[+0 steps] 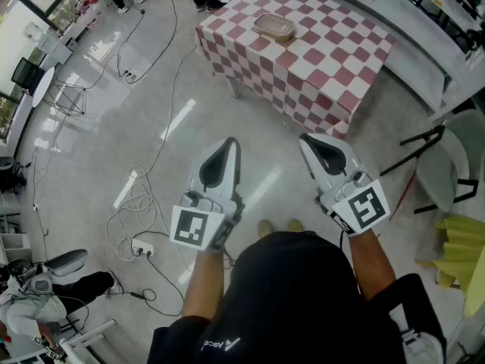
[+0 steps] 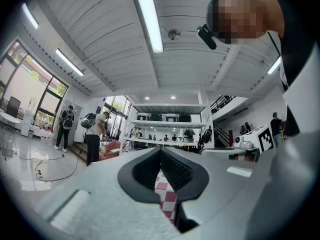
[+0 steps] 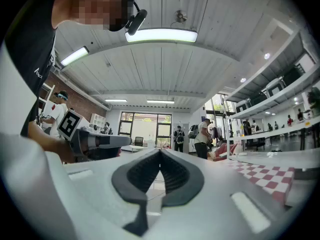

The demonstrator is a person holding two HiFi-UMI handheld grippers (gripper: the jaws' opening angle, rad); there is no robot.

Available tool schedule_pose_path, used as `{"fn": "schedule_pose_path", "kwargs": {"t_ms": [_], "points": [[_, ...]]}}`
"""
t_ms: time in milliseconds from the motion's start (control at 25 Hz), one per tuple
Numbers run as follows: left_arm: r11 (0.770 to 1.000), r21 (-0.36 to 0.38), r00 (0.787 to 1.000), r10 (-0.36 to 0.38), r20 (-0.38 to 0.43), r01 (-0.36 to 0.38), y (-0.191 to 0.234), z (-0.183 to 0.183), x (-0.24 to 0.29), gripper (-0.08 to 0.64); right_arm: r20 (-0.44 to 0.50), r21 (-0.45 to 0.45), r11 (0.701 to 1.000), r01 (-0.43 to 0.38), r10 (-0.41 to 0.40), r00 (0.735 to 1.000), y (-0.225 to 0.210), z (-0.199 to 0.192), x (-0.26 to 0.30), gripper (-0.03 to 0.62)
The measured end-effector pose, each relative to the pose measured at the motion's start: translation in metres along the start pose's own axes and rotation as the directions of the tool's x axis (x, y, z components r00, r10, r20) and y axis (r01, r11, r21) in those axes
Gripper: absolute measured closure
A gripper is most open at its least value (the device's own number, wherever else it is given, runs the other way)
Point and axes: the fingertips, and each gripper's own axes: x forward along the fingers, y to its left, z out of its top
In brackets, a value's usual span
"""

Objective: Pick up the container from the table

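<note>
A clear lidded container lies on a table with a red-and-white checked cloth, far ahead of me in the head view. My left gripper and right gripper are held side by side above the floor, well short of the table, both shut with nothing between the jaws. In the left gripper view the left gripper has its tips together, and the checked cloth shows in the gap below them. The right gripper is closed too, with the checked cloth off to its right.
Cables and a power strip lie on the shiny floor at the left. A tripod and chair stand at the right of the table. Several people stand in the distance. A long white bench runs behind the table.
</note>
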Motion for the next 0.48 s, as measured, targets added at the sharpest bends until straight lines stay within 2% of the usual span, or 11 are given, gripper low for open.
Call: {"fn": "schedule_pose_path", "kwargs": {"t_ms": [360,480], "points": [[1.000,-0.015,1.000,-0.011,0.018,0.012,0.025,0.005,-0.007,0.549,-0.015,-0.026,1.000,0.016,-0.017,1.000,0.015,0.001,0.020,0.589],[0.999,-0.024,0.999,-0.025,0.024,0.026,0.032,0.006,-0.011,0.549,-0.018,-0.010,1.000,0.021,-0.022,1.000,0.019,0.000,0.027,0.589]]}}
